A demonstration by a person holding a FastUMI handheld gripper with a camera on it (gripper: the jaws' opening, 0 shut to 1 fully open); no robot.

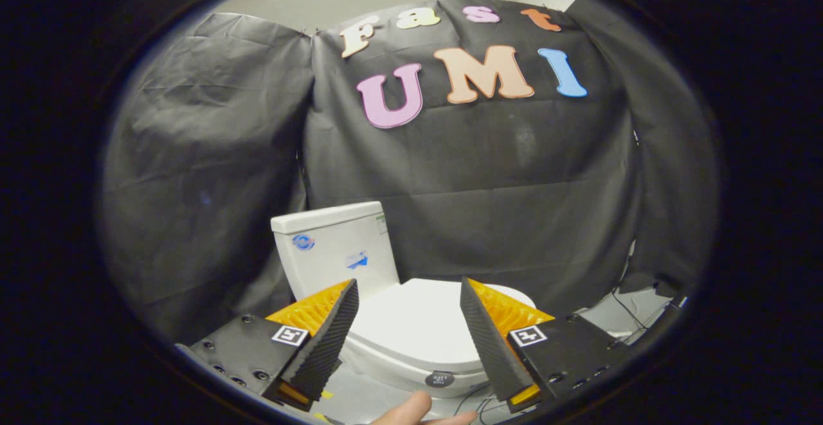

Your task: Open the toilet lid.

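Approach step: tool [407,296] wide open, gripping nothing, toilet lid [418,322] closed beyond the fingers. Next: lower to lid's front edge, lift.

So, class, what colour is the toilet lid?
White, seen in the gripper view: toilet lid, shut.

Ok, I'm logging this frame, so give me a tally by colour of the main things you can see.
White: 2, the closed toilet lid and the tank
Black: 2, the gripper fingers, open with the lid seen between them
Grey: 1, the floor
Total: 5
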